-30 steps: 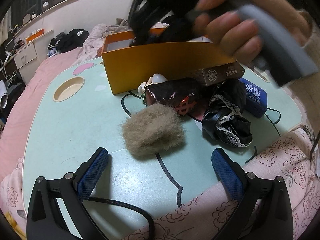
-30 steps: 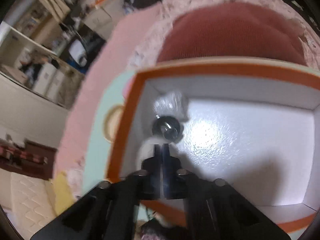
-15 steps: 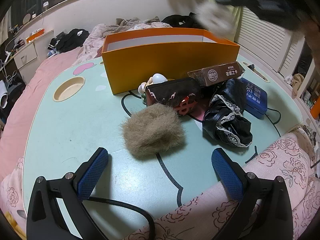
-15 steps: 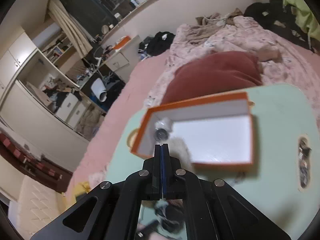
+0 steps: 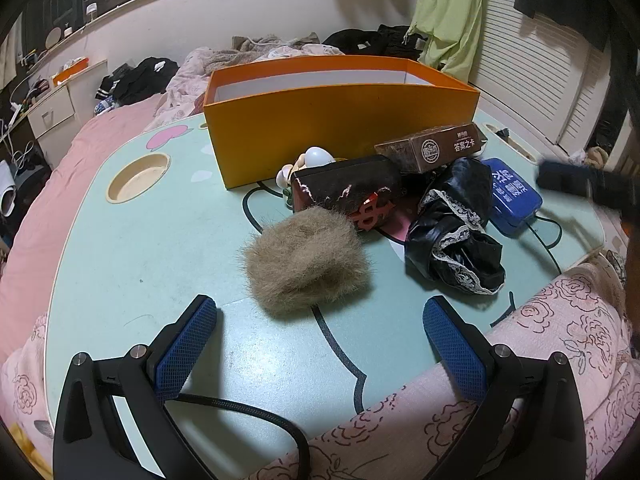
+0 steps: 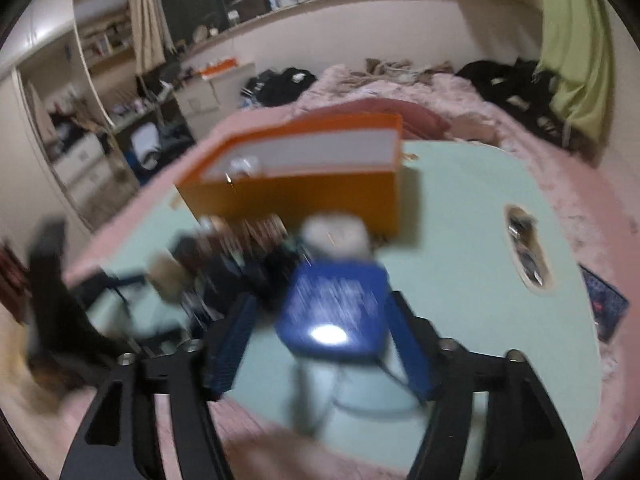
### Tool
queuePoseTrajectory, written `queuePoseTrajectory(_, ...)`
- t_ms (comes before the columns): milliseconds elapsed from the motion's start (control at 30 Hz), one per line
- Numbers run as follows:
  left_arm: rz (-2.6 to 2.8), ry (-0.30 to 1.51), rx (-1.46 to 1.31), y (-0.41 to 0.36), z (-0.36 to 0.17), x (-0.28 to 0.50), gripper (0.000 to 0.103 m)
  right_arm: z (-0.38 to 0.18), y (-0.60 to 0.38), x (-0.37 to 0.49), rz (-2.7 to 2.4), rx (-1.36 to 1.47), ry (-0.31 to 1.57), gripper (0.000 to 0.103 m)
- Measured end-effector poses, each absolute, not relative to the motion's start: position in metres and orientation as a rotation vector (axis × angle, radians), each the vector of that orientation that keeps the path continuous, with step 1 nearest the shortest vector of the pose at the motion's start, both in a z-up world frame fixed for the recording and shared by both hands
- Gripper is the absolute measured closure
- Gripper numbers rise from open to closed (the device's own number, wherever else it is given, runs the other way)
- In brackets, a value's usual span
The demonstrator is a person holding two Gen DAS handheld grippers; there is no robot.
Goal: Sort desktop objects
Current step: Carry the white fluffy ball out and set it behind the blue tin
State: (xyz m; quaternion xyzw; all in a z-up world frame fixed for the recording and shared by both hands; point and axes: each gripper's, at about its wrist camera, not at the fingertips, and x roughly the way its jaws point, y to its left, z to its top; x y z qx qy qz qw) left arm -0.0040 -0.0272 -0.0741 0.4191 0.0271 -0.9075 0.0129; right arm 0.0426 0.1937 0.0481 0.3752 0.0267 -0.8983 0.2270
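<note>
The pale green worktop [image 5: 120, 248] stands on a bed with pink covers [image 5: 48, 184], and it carries all the things to sort. The biggest thing on it is the orange box [image 5: 340, 120], open at the top and white inside, at the far side of the worktop. In the right wrist view a small pale thing [image 6: 242, 165] lies in a far corner of the box; the blur hides what it is.

In front of the box lies a heap. The furry brown pouch [image 5: 306, 260] is nearest to the left gripper [image 5: 320, 336], whose blue fingers [image 5: 186, 344] stand wide apart with nothing between them, above the bare worktop. Just behind the pouch is a dark case with a red ornament [image 5: 348, 192], touching it. To the right of these lies a black cloth with lace trim [image 5: 460, 240]. A brown card box [image 5: 432, 146] rests tilted on top of the heap, against the orange box. Behind the dark case a small white round thing [image 5: 316, 157] shows.

The blue tin [image 6: 336, 312] lies at the right end of the heap. The right gripper [image 6: 320, 344] hangs over it; its fingers [image 6: 230, 348] are opening and the tin shows between them, but the pads do not press on it.
</note>
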Motion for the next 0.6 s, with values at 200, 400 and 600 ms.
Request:
queuePoseTrajectory(200,-2.825,0.079,1.307,-0.032,-0.07,-0.006,0.0,0.014,0.18,0.048,-2.533,1.058,0.277,0.003)
queuePoseTrajectory(400,-2.827,0.079,1.307,-0.043,-0.062,-0.006,0.0,0.011,0.184,0.047,-2.536,1.063,0.271,0.0)
queuePoseTrajectory(600,-2.845,0.059,1.316,-0.043,-0.06,-0.005,0.0,0.011,0.184,0.047,-2.536,1.064,0.272,0.0)
